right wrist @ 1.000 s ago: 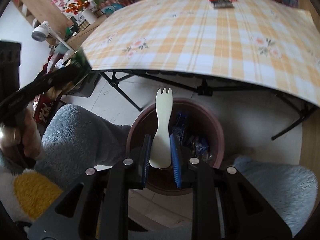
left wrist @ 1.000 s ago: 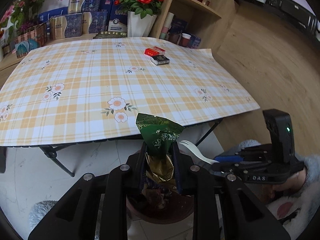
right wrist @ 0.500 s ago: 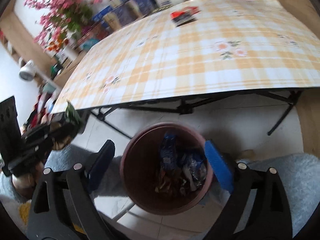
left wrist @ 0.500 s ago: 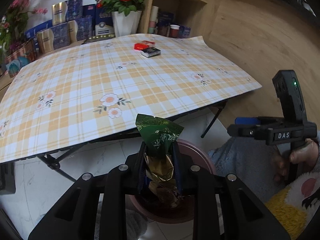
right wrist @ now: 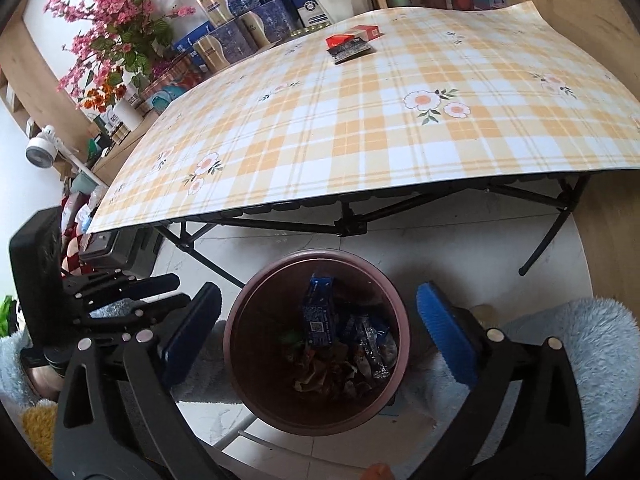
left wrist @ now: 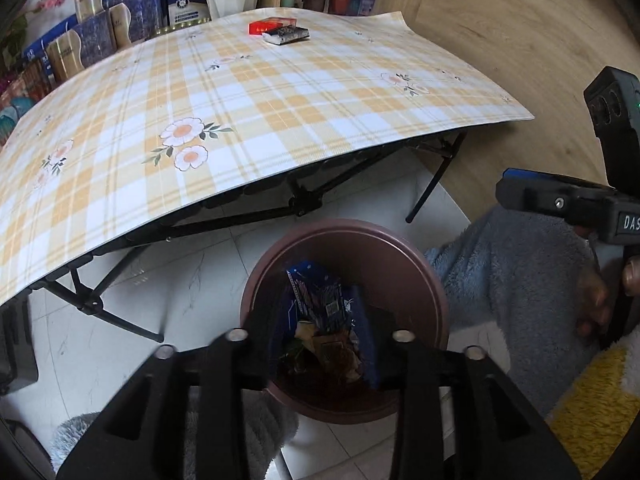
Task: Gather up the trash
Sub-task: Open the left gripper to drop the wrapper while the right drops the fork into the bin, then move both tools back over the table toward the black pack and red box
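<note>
A brown round bin (left wrist: 434,280) stands on the floor in front of the table, holding wrappers and a blue packet (left wrist: 320,296). My left gripper (left wrist: 324,332) hangs right over it, jaws opening, nothing between them. In the right wrist view the same bin (right wrist: 240,320) lies between the blue pads (right wrist: 444,336) of my right gripper (right wrist: 318,334), whose jaws are opening wide and hold nothing. A red pack (right wrist: 352,36) and a dark pack (right wrist: 352,50) lie on the far part of the table.
The folding table with a yellow plaid cloth (left wrist: 240,112) overhangs the bin's far side on black legs (right wrist: 548,240). Boxes, flowers and shelves line the wall behind. Fleece-clad knees (left wrist: 520,272) flank the bin. The left gripper (right wrist: 172,292) shows at the left of the right wrist view.
The right gripper let go of the white spork and opened wide. The left gripper sank over the bin, its jaws parted, and the green and gold wrapper is gone from them.
</note>
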Demonstrator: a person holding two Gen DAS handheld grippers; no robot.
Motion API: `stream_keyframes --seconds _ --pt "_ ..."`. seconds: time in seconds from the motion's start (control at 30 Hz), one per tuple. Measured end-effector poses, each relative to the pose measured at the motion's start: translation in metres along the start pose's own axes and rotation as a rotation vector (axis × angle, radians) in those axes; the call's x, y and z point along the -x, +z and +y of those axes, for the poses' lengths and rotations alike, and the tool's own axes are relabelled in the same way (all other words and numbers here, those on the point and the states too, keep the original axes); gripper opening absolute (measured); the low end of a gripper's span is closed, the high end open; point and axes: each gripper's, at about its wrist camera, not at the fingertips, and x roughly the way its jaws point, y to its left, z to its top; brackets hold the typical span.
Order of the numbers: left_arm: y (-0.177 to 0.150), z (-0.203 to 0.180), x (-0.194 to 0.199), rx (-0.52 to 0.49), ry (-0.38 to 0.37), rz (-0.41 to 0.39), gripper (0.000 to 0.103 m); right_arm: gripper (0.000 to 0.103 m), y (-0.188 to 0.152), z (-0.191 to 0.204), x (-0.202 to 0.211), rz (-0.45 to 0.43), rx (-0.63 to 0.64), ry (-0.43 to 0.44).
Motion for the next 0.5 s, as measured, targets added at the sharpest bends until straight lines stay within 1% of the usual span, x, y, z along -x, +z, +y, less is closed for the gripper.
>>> stream_keyframes --seconds 0.03,0.07,0.13,0.2,0.23,0.3,0.43,0.5 --pt "0.000 0.000 0.000 -0.001 -0.002 -0.004 0.050 0.097 0.000 -0.001 0.000 -0.001 -0.007 0.001" --pt "0.000 0.000 0.001 -0.002 -0.002 -0.009 0.054 0.097 0.000 -0.003 0.000 0.000 -0.012 0.000" --pt "-0.001 -0.001 0.002 -0.002 0.007 -0.019 0.072 0.097 0.000 -0.005 0.000 0.003 -0.024 0.000" --pt "0.000 -0.001 0.004 0.000 0.003 -0.024 0.075 0.097 -0.001 -0.006 0.000 0.006 -0.032 -0.002" --pt "0.000 -0.001 0.004 0.002 0.002 -0.027 0.081 0.097 -0.001 -0.006 0.000 0.006 -0.033 -0.002" --pt "0.001 0.000 0.006 0.010 0.003 -0.036 0.089 0.097 -0.001 -0.006 0.000 0.005 -0.034 -0.002" --pt "0.002 0.005 0.009 0.040 0.027 -0.048 0.093 0.097 0.001 -0.005 0.001 0.002 -0.032 0.001" --pt "0.002 0.008 0.012 0.060 0.036 -0.056 0.093 0.097 0.005 -0.005 0.002 -0.006 -0.034 0.006"
